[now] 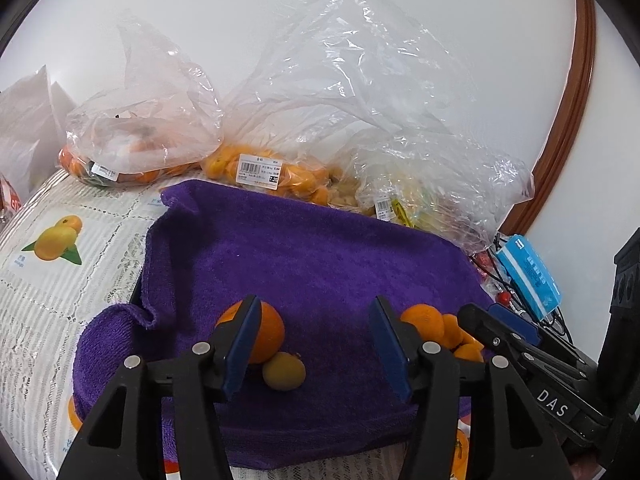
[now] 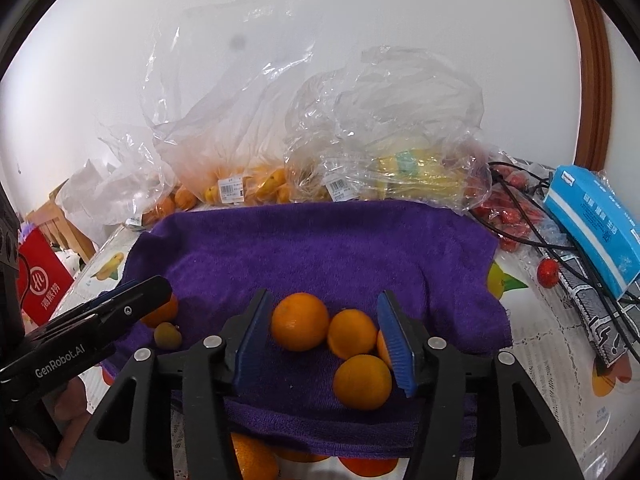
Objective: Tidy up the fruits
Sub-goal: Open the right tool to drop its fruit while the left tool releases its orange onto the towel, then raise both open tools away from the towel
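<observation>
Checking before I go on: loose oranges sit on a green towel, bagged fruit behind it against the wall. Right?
Not quite: the towel is purple, not green, as the right wrist view shows. The loose oranges do sit on it, with the bagged fruit behind, against the wall.

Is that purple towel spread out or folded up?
Spread out. The purple towel lies open across the table, oranges resting loose on it, its near-left edge slightly rumpled.

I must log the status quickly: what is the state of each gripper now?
Left gripper: open, holding nothing; purple terry towel lies between its blue pads.
Right gripper: open, gripping nothing; round orange fruits lie between its pads.
</observation>
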Tool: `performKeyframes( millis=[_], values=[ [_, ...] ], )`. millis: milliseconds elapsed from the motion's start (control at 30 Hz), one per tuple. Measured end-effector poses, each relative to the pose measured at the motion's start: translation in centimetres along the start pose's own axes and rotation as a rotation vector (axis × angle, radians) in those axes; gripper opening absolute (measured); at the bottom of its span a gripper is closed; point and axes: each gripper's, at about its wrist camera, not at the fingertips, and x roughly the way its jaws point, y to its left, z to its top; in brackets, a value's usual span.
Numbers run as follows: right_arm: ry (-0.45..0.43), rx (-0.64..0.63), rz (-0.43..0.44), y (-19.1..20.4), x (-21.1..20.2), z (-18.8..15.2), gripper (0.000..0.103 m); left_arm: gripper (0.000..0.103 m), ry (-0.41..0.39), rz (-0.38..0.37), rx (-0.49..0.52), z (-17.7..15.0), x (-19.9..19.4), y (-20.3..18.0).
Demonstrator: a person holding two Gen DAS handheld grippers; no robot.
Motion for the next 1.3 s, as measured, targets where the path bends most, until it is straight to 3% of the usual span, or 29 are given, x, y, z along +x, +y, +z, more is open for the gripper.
performKeyframes(
  millis=[233, 667, 933, 1300],
  values=[
    [0.025, -0.001, 0.009, 0.1, 0.2, 0.1, 0.064, 0.059, -0.012, 0.012, -0.015, 0.2, -0.2, 0.2],
    [-0.006, -0.002, 0.002, 0.2, -0.3, 0.1, 0.078, 0.061, -0.018, 0.033, -0.036, 0.1, -0.3, 0.6],
    [-0.084, -0.019, -0.025, 0.7, -2.0, 0.2, 0.079, 0.061, -0.079, 0.038, -0.035, -0.1, -1.7, 0.3],
    [-0.140, -0.040, 0.023, 2.1, -5.2, -0.7, 0.078, 0.061, -0.128, 0.047, 0.058, -1.2, -3.6, -1.7]
  ],
)
